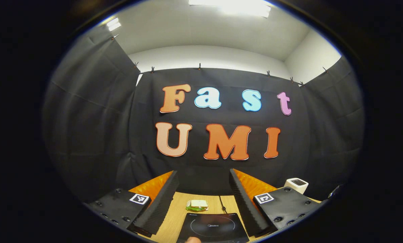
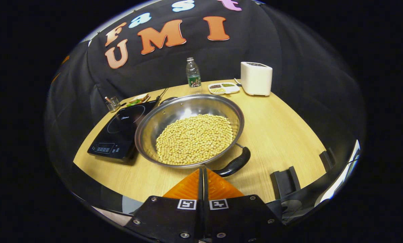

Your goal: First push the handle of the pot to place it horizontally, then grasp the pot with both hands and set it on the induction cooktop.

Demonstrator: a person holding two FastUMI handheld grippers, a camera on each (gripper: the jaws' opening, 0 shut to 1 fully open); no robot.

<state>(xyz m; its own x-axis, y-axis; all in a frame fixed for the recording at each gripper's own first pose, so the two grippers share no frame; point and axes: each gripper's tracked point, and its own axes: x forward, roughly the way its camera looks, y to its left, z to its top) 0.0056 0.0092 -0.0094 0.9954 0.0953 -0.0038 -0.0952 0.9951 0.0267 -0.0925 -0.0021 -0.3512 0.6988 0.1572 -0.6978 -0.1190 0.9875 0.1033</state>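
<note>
You are holding the right gripper (image 2: 203,175) with its fingers closed together on nothing, just short of the pot (image 2: 189,130), whose handle (image 2: 234,164) is pointing toward 4 o'clock. The pot is sitting on the worktop (image 2: 282,128), touching or just beside the induction cooktop (image 2: 122,130) at its 9 o'clock. Your left gripper (image 1: 204,199) is hovering with fingers spread wide. Pushing the handle too sharply is likely risking spilled beans (image 2: 194,138), since the pot is well filled.

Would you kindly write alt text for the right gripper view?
A steel pot of soybeans sits on a wooden table, its handle just beyond the shut right claw. An induction cooktop lies beside it; a toaster stands behind.
</note>
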